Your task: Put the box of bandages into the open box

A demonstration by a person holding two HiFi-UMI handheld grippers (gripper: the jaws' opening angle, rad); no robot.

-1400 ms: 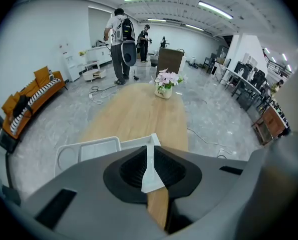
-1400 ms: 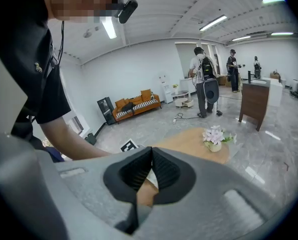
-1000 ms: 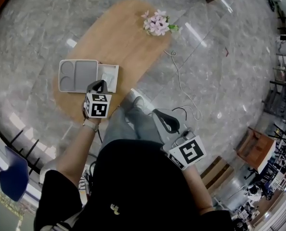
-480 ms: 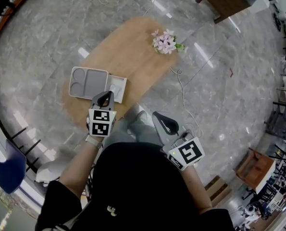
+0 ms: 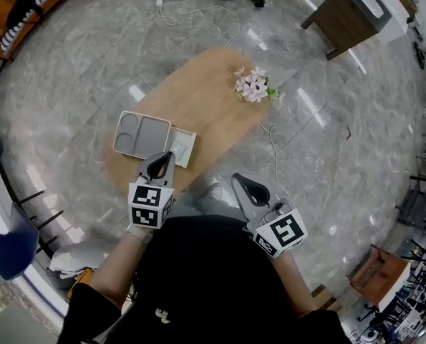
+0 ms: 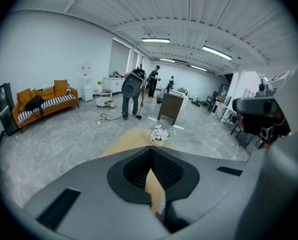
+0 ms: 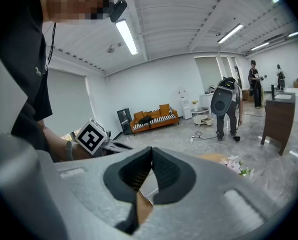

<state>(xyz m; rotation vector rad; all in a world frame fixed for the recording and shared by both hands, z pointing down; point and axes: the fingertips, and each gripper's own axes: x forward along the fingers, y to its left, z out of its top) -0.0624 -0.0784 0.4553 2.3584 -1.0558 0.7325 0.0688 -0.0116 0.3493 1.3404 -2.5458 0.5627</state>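
Observation:
On the oval wooden table (image 5: pixel 198 92) lies a grey open box (image 5: pixel 142 135) with compartments. A small white box of bandages (image 5: pixel 182 147) lies flat against its right side. My left gripper (image 5: pixel 162 160) hovers at the table's near edge, just short of the white box, jaws shut and empty. In the left gripper view the left gripper (image 6: pixel 150 150) points over the table toward the flowers. My right gripper (image 5: pixel 242 184) hangs right of the table over the floor. In the right gripper view the right gripper (image 7: pixel 151 150) has its jaws together with nothing held.
A pot of pink flowers (image 5: pixel 254 86) stands at the table's far end. A white cable (image 5: pixel 273 145) runs across the floor to the right. A brown cabinet (image 5: pixel 349 13), an orange sofa (image 5: pixel 26 6) and a blue chair (image 5: pixel 11 242) stand around. People (image 6: pixel 133 91) are at the back.
The view has lifted and pulled back, so the table sits farther off. My left gripper has drawn back from over the two boxes to the table's near edge. Both jaws stay shut.

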